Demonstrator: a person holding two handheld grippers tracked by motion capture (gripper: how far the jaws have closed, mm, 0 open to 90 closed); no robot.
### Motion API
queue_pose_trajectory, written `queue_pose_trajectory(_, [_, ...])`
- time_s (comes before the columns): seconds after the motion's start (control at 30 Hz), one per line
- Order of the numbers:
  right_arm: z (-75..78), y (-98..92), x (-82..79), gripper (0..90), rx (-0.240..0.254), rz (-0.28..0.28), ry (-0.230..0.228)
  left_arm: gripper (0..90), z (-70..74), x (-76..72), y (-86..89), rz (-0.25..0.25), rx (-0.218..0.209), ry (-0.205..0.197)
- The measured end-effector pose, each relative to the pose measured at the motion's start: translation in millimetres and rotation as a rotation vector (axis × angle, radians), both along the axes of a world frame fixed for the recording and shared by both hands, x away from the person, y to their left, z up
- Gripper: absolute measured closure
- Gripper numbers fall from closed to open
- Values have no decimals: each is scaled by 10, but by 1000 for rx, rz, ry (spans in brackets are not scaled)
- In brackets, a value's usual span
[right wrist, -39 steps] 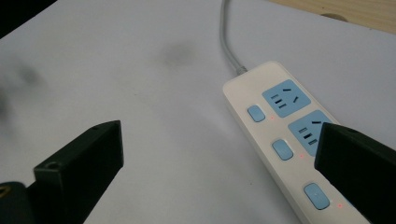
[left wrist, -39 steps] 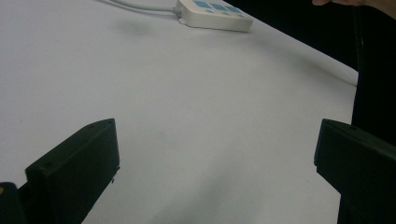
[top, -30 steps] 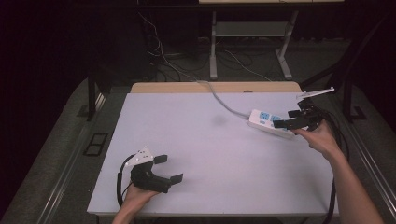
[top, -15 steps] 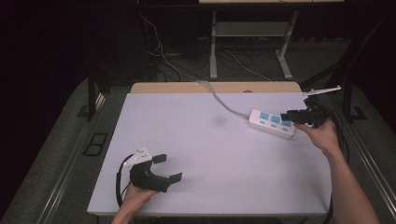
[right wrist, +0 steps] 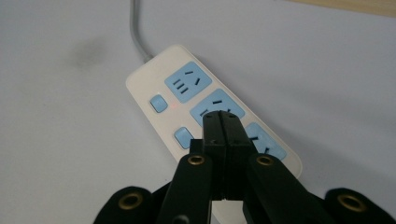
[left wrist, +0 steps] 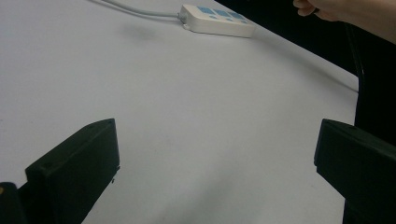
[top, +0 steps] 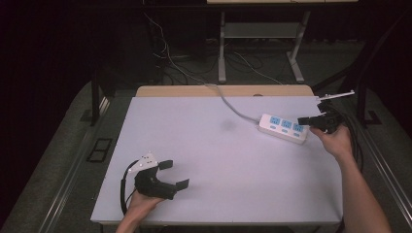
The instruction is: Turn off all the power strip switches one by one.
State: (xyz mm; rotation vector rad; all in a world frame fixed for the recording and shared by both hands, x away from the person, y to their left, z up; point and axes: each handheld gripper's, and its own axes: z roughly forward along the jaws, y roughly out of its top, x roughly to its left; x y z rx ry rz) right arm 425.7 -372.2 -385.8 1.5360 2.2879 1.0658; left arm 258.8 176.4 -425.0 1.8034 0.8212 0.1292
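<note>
A white power strip (top: 283, 127) with blue sockets and blue switches lies at the table's far right, its grey cord (top: 233, 109) running off the back edge. In the right gripper view a small red light glows on the power strip (right wrist: 187, 100). My right gripper (top: 303, 120) hovers at the strip's right end. Its jaws have just been closing and now meet with nothing between them. The tip of the right gripper (right wrist: 223, 116) is over the middle socket. My left gripper (top: 174, 174) rests open on the table at the near left, holding nothing. The open left gripper (left wrist: 215, 135) faces the distant power strip (left wrist: 217, 21).
The pale table top (top: 218, 160) ends close to the strip on the right, where black cables (top: 357, 141) hang. A wooden board (top: 223, 91) borders the far edge. Beyond it, loose cables (top: 184, 63) and a metal frame (top: 222, 43) stand on the dark floor.
The right gripper's jaws went from wide open to pressed together, and the hand shifted slightly at the strip's right end. The left gripper stayed where it was.
</note>
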Motion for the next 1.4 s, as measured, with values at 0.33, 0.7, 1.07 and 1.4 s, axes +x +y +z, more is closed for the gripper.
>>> queue_pose_trajectory(0.33, [-136, 20, 36, 900, -17, 7, 44, 0, -4, 6, 7, 1, 2, -1])
queue_pose_trajectory(0.7, [-277, 8, 2, 900, -15, 15, 91, 0, -7, 8, -5, -2, 5, -3])
queue_pose_trajectory(1.07, [-320, 10, -31, 900, -30, 24, 78, 0, -13, 12, -6, -3, 5, 1])
queue_pose_trajectory(1.4, [-322, 85, -39, 900, -56, 37, 59, 0, -9, -4, -9, -3, 1, 0])
